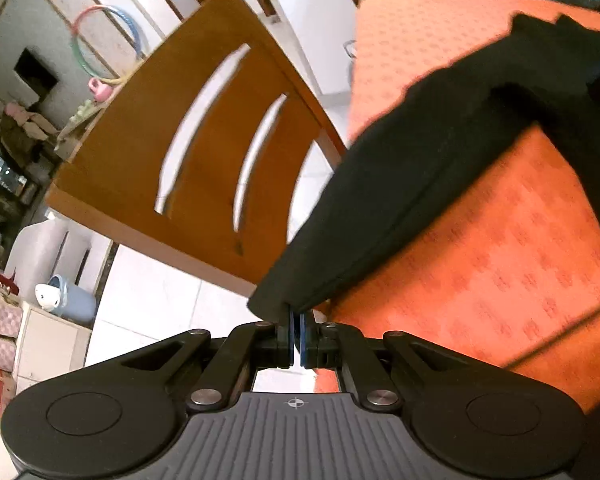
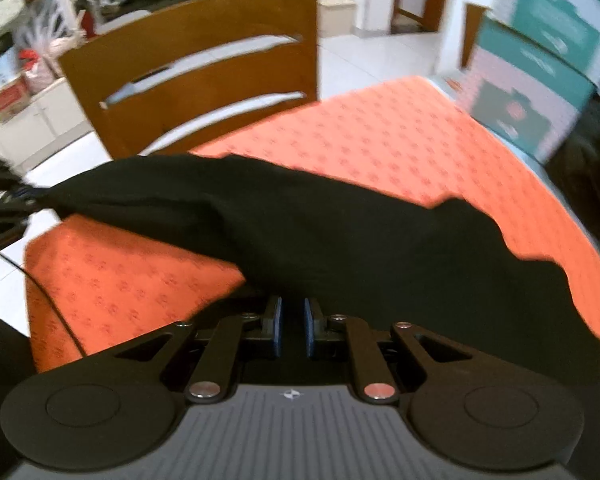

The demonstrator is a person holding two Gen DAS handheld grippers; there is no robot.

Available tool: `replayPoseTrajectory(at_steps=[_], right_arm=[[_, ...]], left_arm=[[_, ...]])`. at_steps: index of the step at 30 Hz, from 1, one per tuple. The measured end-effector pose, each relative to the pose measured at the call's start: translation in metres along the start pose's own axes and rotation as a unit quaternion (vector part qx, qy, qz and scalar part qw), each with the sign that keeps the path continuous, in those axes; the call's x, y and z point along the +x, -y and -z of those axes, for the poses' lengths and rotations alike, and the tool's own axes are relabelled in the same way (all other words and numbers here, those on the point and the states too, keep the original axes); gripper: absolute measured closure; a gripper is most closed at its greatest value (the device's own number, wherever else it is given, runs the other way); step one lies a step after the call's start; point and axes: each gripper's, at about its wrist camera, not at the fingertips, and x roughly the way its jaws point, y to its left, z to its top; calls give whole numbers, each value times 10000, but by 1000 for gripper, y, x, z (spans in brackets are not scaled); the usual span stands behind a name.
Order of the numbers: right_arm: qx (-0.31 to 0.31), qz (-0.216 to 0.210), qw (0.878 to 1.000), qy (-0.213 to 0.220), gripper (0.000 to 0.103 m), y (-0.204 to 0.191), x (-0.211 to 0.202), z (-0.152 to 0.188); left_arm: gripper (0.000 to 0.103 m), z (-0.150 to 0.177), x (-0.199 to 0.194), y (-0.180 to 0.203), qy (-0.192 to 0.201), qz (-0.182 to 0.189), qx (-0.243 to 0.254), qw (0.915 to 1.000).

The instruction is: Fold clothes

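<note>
A: Start at the left gripper (image 1: 299,322). What do its fingers have?

B: The two blue pads (image 1: 291,330) are clenched together on the tip of a black garment (image 1: 420,168), a narrow end like a sleeve or leg. The pinched cloth bunches just above the fingertips.

A: And where does the cloth run from there?

B: It stretches away from the claw in a taut band, lifted off the orange tablecloth (image 1: 500,260), and widens toward the far side of the table where the bulk of it lies. The claw itself sits at the table's edge, with white floor tiles (image 1: 152,300) below.

A: The right gripper (image 2: 293,320)?

B: Its blue pads (image 2: 310,326) stand apart with a clear gap between them, so it is released. Black cloth lies directly ahead of the fingertips and beneath them; I see none of it between the pads.

A: How does the garment sit in that view?

B: It sprawls over the near half of the orange cloth, rumpled at the right edge, and one long arm of it tapers off to the left edge of the table, where the other gripper pinches its end.

A: Beyond the table?

B: A wooden chair (image 2: 204,52) with a slatted back stands at the far edge, and teal and pink boxes (image 2: 540,64) sit at the far right corner.
</note>
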Motion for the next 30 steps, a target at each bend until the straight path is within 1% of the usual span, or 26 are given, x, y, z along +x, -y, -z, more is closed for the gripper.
replayPoseTrajectory(at_steps=[3, 5, 7, 9, 11, 12, 15, 18, 21, 23, 25, 27, 29, 30], right_arm=[[245, -21, 9997, 32, 88, 6, -1, 7], [332, -110, 9993, 109, 82, 5, -3, 7], [208, -148, 9995, 189, 75, -2, -1, 2], [31, -128, 9997, 222, 72, -13, 2, -6], [-152, -181, 9995, 226, 72, -23, 9, -14], [-212, -176, 9994, 194, 72, -27, 15, -15], [-359, -128, 9993, 66, 72, -35, 31, -18], [-477, -206, 9986, -111, 71, -37, 39, -13], [-368, -366, 9986, -116, 72, -31, 31, -14], [-224, -399, 9989, -49, 72, -21, 23, -17], [-97, -339, 9994, 6, 72, -9, 17, -21], [31, -201, 9998, 57, 72, 6, 14, -27], [197, -42, 9998, 89, 71, 22, 15, -33], [330, 35, 9994, 90, 71, 32, 18, -36]], left_arm=[[98, 4, -2, 6, -50, -31, 56, 10000], [98, 6, -4, 9, -83, -51, 94, 9999], [98, 8, -5, 11, -84, -100, 112, 9999], [98, 5, -1, 9, -25, -195, 97, 9998], [98, 1, 2, 5, 39, -312, 74, 9995], [98, 0, 4, 5, 29, -305, 76, 9995], [98, 0, 10, 6, -63, -183, 106, 9998], [97, 1, 17, 8, -155, -62, 136, 9998], [98, 12, 12, 5, -6, 194, 230, 9995], [93, 17, 4, -2, 139, 376, 213, 9990], [86, 17, -2, -12, 254, 594, -46, 9979], [82, 14, -7, -21, 372, 804, -301, 9956], [78, 4, -10, -25, 576, 988, -452, 9924], [74, 0, -12, -27, 685, 1080, -523, 9904]])
